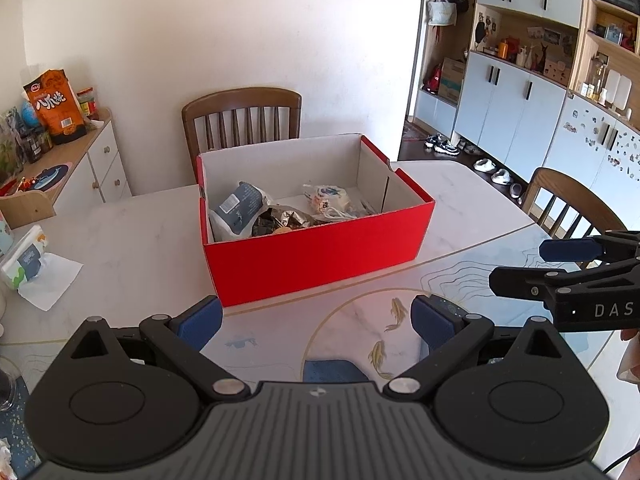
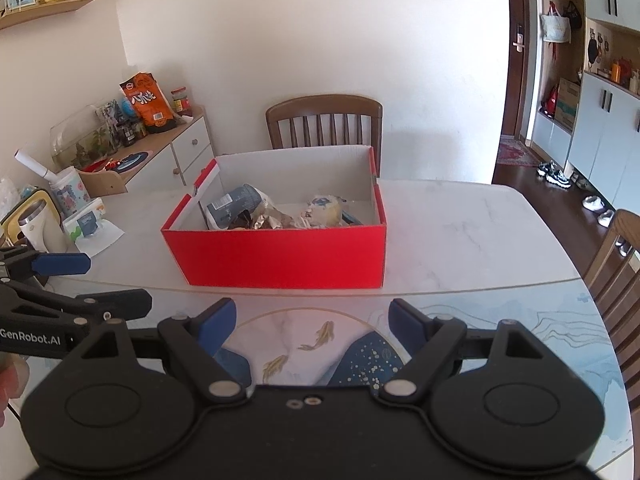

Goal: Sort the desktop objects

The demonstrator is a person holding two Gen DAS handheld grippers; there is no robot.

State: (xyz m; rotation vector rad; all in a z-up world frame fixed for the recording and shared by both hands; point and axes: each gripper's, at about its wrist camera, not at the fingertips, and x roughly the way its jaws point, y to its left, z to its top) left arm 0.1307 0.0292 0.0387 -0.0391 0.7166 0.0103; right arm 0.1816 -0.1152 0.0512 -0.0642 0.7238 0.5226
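On the white marble-patterned bench [image 1: 120, 240], a pack of tissues in white and green wrapping [image 1: 24, 260] lies at the far left, well apart from the open red cardboard box [image 1: 316, 252] standing near the middle. Inside the box lie a grey-blue pouch [image 1: 238, 208], a crumpled foil wrapper [image 1: 284, 218] and a small white packet [image 1: 326, 198] beside a white cable. The left claw [image 1: 316, 320] and the right claw [image 2: 312, 322] both hover above the bench just in front of the box, blue-padded jaws spread wide and gripping nothing.
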